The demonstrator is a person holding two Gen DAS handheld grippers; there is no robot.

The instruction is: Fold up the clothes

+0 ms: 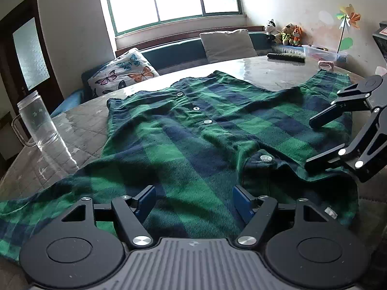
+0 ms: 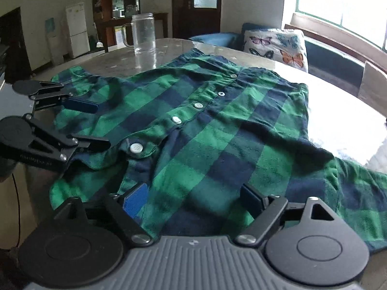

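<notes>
Looking along your fingers, you have the green and navy plaid shirt [image 1: 193,125] spread button-side up on the round table [image 1: 79,130], placket and buttons showing, both sleeves out to the sides and no fold laid across the body; so as far as these views settle it, the folding of this garment is all left to do; whether other clothes are already folded somewhere, you cannot tell from here.

Your left gripper [image 1: 193,201] has its fingers spread apart over the collar end, cloth lying between and beneath the pads with nothing pinched; your right gripper [image 2: 196,197] is likewise spread wide over the shoulder on its own side, holding nothing.

What each view gives you: the left wrist view shows the far side of the table beyond your fingertips, a dark flat item [image 1: 286,56] and a clear plastic box [image 1: 324,52] near the rim, plus your right gripper seen from the side, parted above the cloth; the right wrist view shows the glass jar [image 2: 144,33] standing beyond the sleeve, well ahead of the fingertips, and the sleeve [image 2: 358,188] running off right of the fingers, which the left view cuts off.
</notes>
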